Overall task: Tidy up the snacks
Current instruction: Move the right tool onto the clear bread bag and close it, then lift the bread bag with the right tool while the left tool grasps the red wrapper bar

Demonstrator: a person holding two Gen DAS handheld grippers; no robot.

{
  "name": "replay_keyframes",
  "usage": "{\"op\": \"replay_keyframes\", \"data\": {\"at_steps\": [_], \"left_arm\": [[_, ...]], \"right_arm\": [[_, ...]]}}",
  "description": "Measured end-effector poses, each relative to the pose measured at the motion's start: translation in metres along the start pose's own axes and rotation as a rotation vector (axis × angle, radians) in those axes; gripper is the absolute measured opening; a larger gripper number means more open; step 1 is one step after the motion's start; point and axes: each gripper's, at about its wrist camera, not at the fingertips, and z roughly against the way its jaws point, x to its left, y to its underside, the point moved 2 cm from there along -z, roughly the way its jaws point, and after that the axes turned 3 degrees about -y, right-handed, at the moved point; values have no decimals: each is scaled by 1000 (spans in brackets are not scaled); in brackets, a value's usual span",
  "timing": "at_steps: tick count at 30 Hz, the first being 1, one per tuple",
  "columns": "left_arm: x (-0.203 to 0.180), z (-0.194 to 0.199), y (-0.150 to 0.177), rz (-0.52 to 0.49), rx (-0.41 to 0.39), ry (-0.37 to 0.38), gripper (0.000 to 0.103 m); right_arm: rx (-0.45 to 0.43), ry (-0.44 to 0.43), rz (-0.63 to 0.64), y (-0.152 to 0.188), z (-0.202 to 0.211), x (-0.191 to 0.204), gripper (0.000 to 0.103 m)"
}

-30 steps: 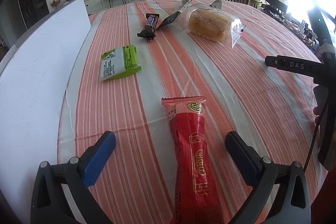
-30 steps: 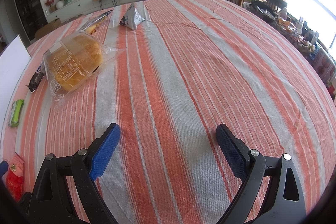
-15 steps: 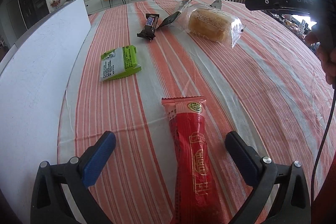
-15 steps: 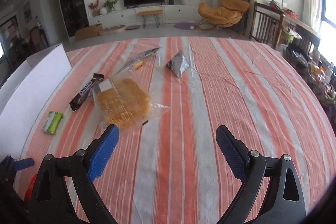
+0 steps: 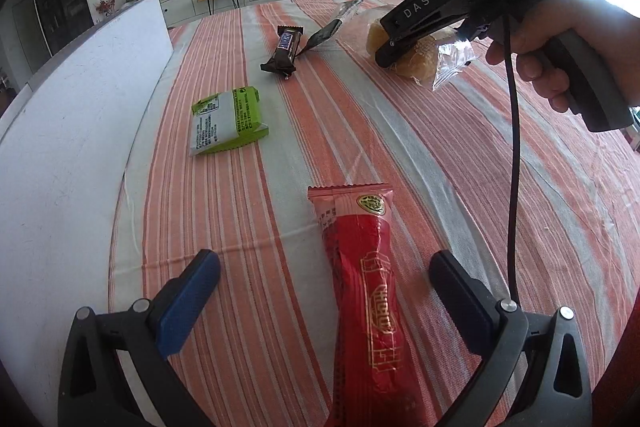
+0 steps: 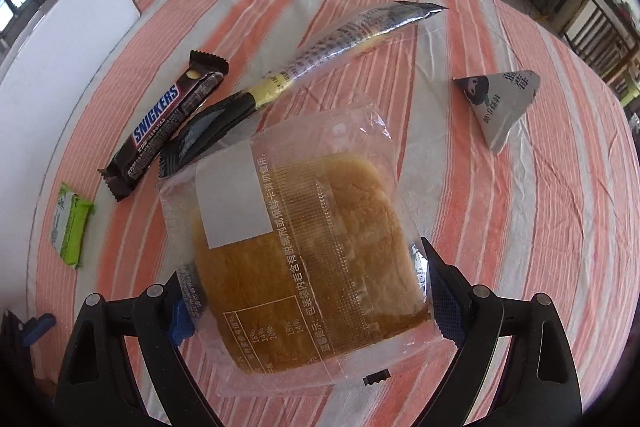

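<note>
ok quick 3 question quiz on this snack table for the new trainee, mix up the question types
1. True or false: the left gripper has its jaws closed on the red snack packet.
2. Which item do the right gripper's jaws straddle? A) Snickers bar B) bagged bread C) triangular grey pouch
3. Fill in: the green packet lies on the striped tablecloth between the bar and the ____ board.

Key
1. False: the jaws are wide open, with the packet lying between them.
2. B; the jaws sit at either side of the bag, not yet closed.
3. white
</note>
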Motion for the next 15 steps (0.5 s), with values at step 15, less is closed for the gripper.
{"op": "replay_keyframes", "data": {"at_steps": [15], "left_arm": [[0, -1, -1, 0, -1, 0, 103]], "right_arm": [[-268, 96, -295, 174, 96, -20, 77]]}}
